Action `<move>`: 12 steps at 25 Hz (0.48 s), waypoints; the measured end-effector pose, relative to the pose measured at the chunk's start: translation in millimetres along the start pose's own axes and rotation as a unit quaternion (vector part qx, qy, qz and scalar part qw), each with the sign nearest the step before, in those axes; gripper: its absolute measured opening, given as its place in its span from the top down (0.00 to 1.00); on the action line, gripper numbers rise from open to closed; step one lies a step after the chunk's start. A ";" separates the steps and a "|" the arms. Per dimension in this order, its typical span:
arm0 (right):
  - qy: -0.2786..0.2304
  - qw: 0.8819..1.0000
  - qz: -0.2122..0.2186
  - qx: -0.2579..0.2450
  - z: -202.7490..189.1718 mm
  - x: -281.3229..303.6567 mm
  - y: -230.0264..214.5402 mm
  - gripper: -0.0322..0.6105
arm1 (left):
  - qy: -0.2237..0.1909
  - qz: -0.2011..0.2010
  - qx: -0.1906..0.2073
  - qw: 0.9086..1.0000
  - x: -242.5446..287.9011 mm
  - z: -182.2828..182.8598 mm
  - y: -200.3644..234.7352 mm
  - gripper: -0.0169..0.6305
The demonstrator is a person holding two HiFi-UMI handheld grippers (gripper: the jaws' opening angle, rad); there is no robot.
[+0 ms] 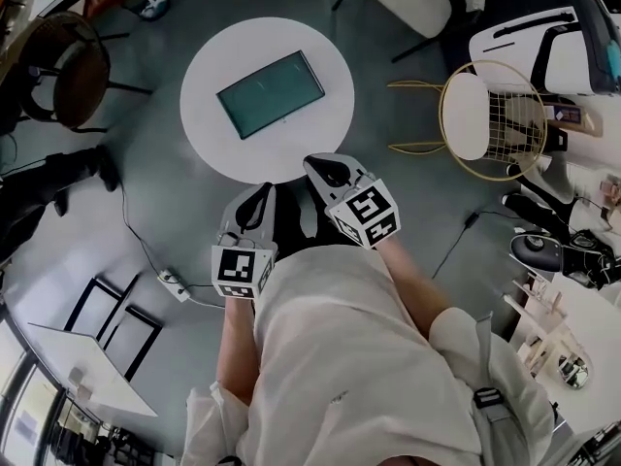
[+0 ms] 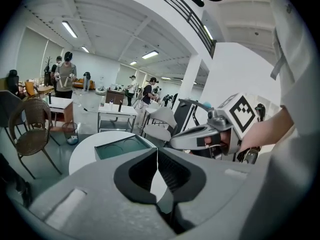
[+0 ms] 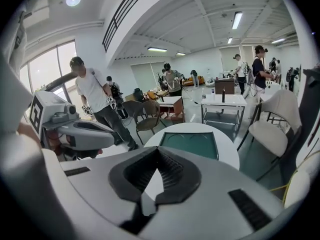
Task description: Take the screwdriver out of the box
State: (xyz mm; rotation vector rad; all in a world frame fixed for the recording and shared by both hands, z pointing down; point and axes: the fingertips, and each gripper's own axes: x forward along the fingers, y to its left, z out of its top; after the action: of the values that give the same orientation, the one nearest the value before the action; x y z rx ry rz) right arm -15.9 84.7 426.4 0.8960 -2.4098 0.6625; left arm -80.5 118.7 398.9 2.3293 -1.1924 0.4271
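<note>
A round white table [image 1: 207, 58] stands on a grey floor [image 1: 146, 192]; a flat teal box [image 1: 270, 93] lies on its top, a little off centre, with its long sides slanting across the head view; the box is closed as far as the views show, with two faint ring marks on its upper face, and the screwdriver cannot be seen in any view.

The person stands just short of the table, with a gripper in each hand, both pointing toward the box and sloping downward. The left gripper [image 1: 260, 194] hangs over the floor just short of the table's near edge; its jaws are clenched, the dark pads meeting in a thin line, with nothing between them. The right gripper [image 1: 320, 165] sits beside it and further forward, its tip over the table's near rim in the head view; its jaws are pressed together too and are empty. Both are well apart from the box; the two grippers lie near each other without touching, and each shows in the other's view.

A brown wicker chair [image 1: 68, 71] stands to the left of the table, and a gold wire chair [image 1: 490, 119] with a white seat to the right; a power strip [image 1: 173, 282] with its cable lies on the floor by the left gripper. Other people stand among tables and chairs far back in the room.
</note>
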 end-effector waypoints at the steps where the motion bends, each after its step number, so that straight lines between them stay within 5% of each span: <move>1: 0.003 1.000 0.005 0.000 -2.8 3.1 -3.5 0.94 | 0.002 0.004 -0.002 1.000 2.4 -1.6 -0.5 0.95; 12: 0.056 0.997 0.041 -0.019 -40.1 59.5 -51.0 0.94 | 0.015 0.063 -0.027 0.998 50.8 -12.2 16.2 0.96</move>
State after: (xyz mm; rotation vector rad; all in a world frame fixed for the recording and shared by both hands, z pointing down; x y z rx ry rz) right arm -9.8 46.7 505.5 0.7295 -2.3604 0.6768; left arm -65.4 83.4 437.8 2.2028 -1.3252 0.4660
